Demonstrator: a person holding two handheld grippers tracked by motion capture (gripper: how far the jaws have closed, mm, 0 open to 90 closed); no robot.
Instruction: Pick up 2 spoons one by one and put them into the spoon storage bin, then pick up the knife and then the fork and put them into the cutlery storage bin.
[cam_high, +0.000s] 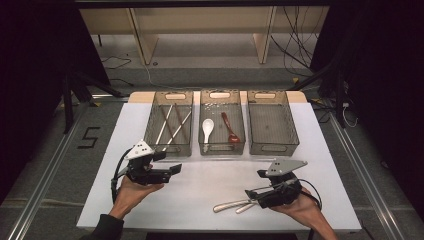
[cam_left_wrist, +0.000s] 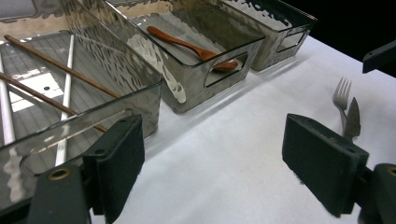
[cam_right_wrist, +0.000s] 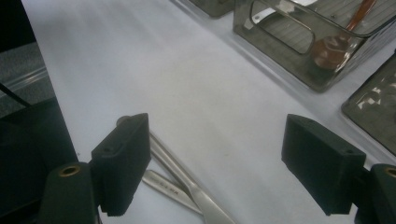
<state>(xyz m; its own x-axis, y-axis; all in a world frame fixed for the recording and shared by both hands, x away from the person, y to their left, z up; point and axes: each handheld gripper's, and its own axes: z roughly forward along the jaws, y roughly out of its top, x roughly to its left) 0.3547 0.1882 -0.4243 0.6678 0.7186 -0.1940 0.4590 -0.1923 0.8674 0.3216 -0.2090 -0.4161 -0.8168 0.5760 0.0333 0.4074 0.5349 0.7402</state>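
Note:
A steel fork and knife lie side by side on the white table near its front edge, the pair just left of my right gripper. That gripper is open, and in the right gripper view the two steel handles run under its left jaw, with nothing between the pads. My left gripper is open and empty in front of the left bin; in the left gripper view it faces across the table toward the fork and knife.
Three clear grey bins stand in a row at the back. The left bin holds several chopsticks. The middle bin holds a white spoon and a red-brown spoon. The right bin holds nothing visible.

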